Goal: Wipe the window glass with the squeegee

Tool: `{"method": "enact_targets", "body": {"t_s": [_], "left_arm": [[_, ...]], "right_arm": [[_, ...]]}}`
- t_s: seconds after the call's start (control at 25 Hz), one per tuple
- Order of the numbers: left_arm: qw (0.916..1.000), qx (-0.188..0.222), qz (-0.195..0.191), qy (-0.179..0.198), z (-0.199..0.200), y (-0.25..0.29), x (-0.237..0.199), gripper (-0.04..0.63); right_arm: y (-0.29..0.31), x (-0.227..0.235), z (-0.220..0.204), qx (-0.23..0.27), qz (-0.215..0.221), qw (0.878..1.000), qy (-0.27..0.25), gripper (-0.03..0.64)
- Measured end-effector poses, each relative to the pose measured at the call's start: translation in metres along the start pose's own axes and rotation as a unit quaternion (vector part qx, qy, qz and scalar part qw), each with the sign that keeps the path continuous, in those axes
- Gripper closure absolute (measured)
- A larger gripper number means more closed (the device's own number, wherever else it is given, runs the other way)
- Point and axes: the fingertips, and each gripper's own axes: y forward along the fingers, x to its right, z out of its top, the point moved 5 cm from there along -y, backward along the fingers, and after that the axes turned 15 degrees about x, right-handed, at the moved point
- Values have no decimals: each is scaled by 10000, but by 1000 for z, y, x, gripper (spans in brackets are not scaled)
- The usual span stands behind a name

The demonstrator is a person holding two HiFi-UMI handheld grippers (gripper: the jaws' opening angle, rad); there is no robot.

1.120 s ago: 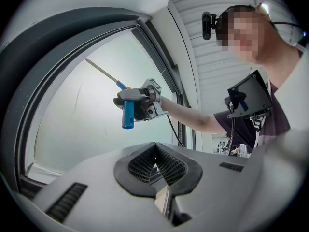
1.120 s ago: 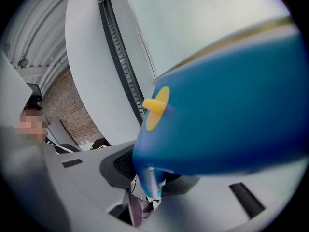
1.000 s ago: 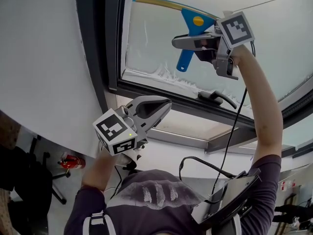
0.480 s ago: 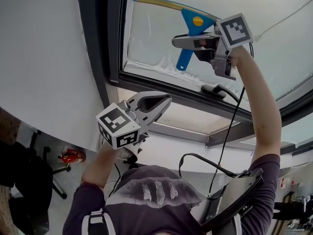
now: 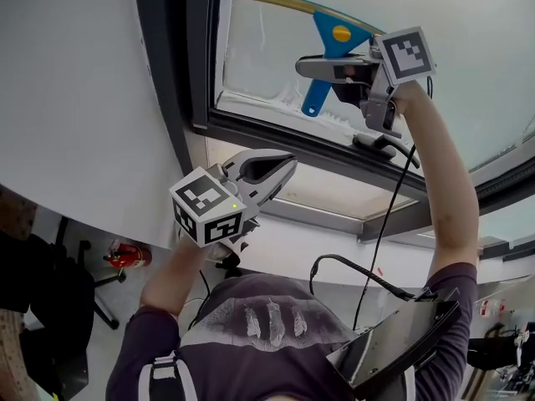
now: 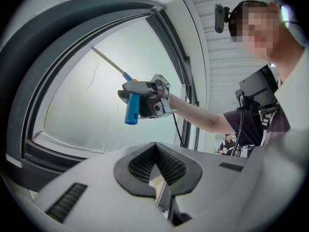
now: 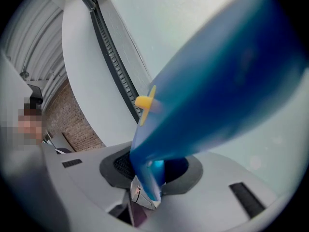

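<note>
Blue squeegee (image 5: 333, 47), handle pinched in fingers of right gripper (image 5: 308, 68), blade against window glass (image 5: 468, 65), wipe apparently mid-stroke; left gripper (image 5: 282, 167) idle below, fingers pressed together; next, likely: steady pull down to lower frame (image 5: 276, 140).

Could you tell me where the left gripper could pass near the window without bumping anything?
Free: the glass right of the raised forearm, and the pale panel below the dark window frame. Crowded: the middle, where the right gripper holds the squeegee just above the window handle.
</note>
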Motion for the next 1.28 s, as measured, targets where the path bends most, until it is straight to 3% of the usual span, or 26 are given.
{"method": "enact_targets", "body": {"t_s": [0.8, 1.12, 1.28], "left_arm": [[9997, -143, 125, -128, 1, -1, 5, 589], [9971, -572, 288, -401, -46, -13, -6, 589], [9972, -348, 389, -543, -50, -18, -9, 589]], "right_arm": [[7, 5, -33, -32, 219, 9991, 355, 512], [22, 6, -94, -238, 443, 9953, 824, 512], [15, -9, -103, -258, 463, 9971, 552, 512]]}}
